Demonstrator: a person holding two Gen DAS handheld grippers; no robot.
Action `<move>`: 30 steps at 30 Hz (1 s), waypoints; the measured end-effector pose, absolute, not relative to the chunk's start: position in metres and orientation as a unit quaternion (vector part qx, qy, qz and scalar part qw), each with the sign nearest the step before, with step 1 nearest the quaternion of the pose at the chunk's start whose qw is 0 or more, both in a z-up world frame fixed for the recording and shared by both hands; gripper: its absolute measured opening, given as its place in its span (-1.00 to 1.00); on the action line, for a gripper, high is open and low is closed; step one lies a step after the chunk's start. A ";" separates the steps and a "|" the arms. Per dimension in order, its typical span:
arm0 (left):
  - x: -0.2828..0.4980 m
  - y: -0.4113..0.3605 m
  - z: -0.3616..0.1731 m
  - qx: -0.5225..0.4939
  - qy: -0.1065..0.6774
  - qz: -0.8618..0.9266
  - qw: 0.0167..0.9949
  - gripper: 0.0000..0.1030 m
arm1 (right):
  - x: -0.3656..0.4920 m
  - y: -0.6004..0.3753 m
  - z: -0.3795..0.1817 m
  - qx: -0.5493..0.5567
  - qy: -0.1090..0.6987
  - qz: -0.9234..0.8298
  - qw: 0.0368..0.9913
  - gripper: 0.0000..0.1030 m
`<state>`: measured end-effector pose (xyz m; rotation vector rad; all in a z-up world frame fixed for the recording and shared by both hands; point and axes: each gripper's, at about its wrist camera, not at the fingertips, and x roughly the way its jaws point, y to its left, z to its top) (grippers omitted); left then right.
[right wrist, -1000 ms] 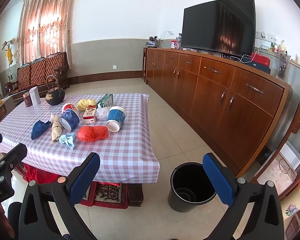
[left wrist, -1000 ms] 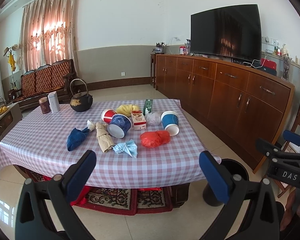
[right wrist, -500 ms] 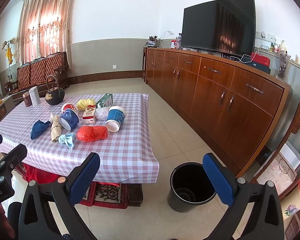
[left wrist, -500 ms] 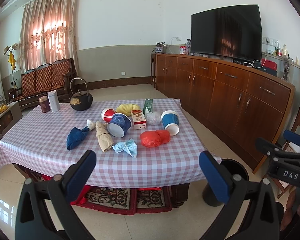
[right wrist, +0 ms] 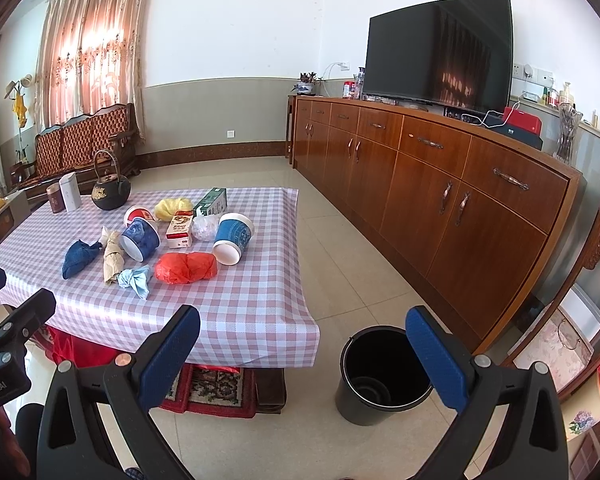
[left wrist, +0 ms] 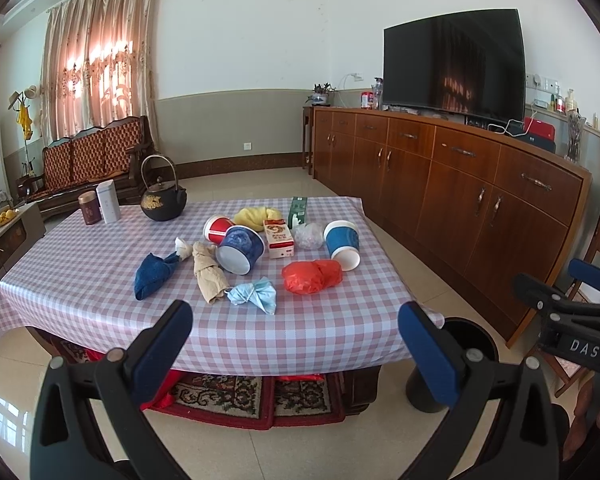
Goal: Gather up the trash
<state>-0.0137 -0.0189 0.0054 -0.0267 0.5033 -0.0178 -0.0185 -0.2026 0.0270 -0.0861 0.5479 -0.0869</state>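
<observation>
Change: none noted; both grippers held unmoved.
Left gripper: jaws wide, empty.
Right gripper: jaws wide, empty.
Trash: red bag on table, nearest.
Bin: floor, beside table.
Advice: bag to be pinched centrally.

Trash clustered mid-counter: cups, cartons, crumpled bags and wads. Teapot and two tins at far left of counter. Bucket on floor off counter's near right corner. Sideboard along right wall, TV on it. Sofa far left.
</observation>
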 end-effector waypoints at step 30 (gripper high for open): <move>0.011 0.027 -0.023 -0.048 0.279 0.006 0.959 1.00 | 0.010 -0.190 0.009 -0.027 0.290 0.024 0.956 1.00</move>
